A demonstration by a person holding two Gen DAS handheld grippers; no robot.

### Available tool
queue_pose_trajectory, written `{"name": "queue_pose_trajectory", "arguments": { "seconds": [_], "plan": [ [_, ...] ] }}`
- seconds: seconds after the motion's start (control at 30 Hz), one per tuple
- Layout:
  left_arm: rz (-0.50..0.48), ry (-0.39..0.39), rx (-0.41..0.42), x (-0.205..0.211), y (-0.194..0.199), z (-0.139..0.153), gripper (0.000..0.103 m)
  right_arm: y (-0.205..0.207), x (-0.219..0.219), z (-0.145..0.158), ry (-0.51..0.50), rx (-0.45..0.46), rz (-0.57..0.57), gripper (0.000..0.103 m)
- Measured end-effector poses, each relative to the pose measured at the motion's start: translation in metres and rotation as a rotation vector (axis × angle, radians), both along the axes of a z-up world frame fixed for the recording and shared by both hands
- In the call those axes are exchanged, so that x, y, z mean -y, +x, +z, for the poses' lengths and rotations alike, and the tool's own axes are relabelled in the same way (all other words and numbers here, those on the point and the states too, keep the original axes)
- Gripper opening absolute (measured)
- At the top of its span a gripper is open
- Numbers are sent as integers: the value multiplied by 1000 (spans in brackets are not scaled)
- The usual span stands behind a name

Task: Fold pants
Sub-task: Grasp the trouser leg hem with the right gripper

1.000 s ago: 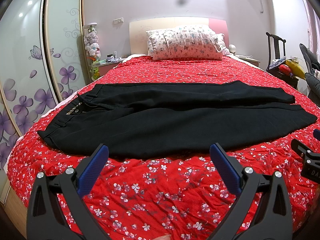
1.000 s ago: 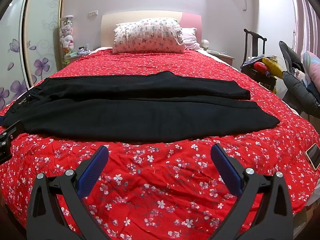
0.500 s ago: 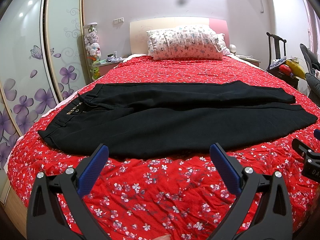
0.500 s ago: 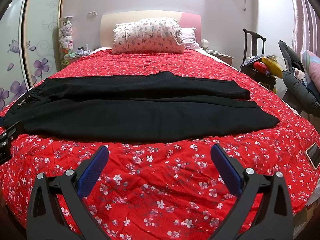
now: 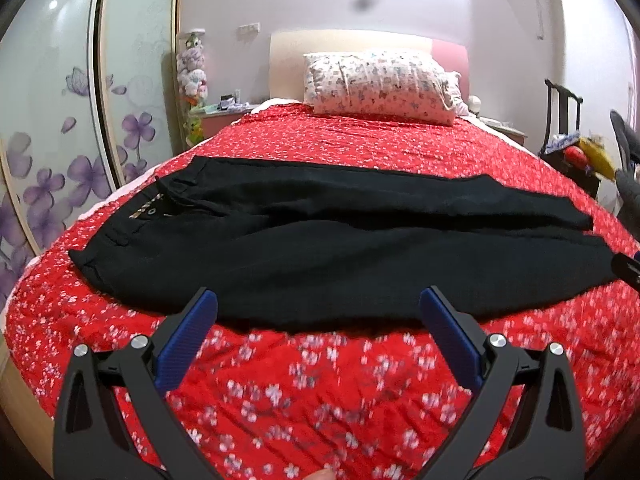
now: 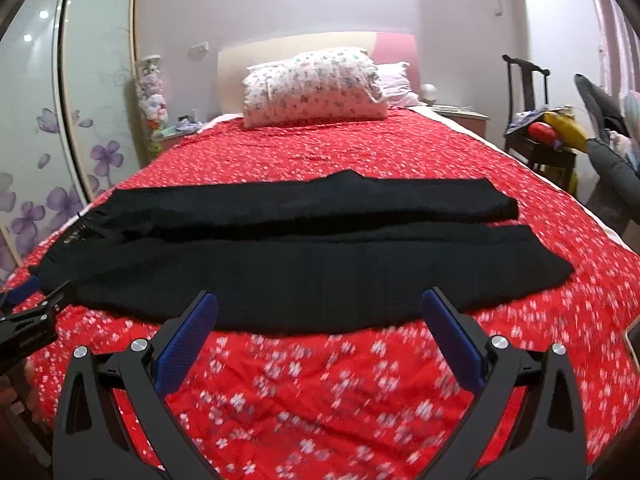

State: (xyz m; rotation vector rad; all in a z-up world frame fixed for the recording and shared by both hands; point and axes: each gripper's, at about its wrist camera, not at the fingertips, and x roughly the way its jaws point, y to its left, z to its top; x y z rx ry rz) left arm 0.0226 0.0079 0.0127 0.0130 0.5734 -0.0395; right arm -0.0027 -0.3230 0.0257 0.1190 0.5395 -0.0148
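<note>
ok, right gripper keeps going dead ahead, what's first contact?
Likely the near edge of the black pants, just past the open right gripper, or the red bedspread first; depth is unclear.

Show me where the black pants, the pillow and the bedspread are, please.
pants (image 5: 360,256): left wrist view, on the middle of the near leg.
pillow (image 6: 316,88): right wrist view, on the middle of its flowered front.
bedspread (image 5: 320,384): left wrist view, on bare red cloth in front of the pants.

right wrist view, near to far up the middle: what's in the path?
right gripper, open → red bedspread → near trouser leg → far trouser leg → pillow → headboard
</note>
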Motion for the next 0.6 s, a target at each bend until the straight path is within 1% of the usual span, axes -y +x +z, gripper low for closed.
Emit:
{"name": "queue_pose_trajectory", "arguments": {
  "seconds": [0.07,0.17,0.27,0.37,0.47,0.5,0.57,0.6],
  "plan": [
    [13,-6,8,0,9,8,101,12,19,7,36,-14,33,102],
    [24,-9,22,4,24,21,101,41,59,21,127,-44,67,102],
    [49,-25,1,7,43,28,101,72,106,35,182,-57,28,102],
    [52,-85,-39,8,61,24,101,111,160,44,273,-76,-39,102],
    [38,-150,-99,6,74,10,101,148,207,41,339,-114,-119,102],
    [30,-182,-114,4,77,5,101,159,221,38,345,-126,-134,102],
    [20,-231,-122,0,80,-1,101,184,245,28,318,-157,-182,102],
    [4,-269,-117,-3,81,-6,101,194,255,23,300,-171,-201,102]
  ]
}}
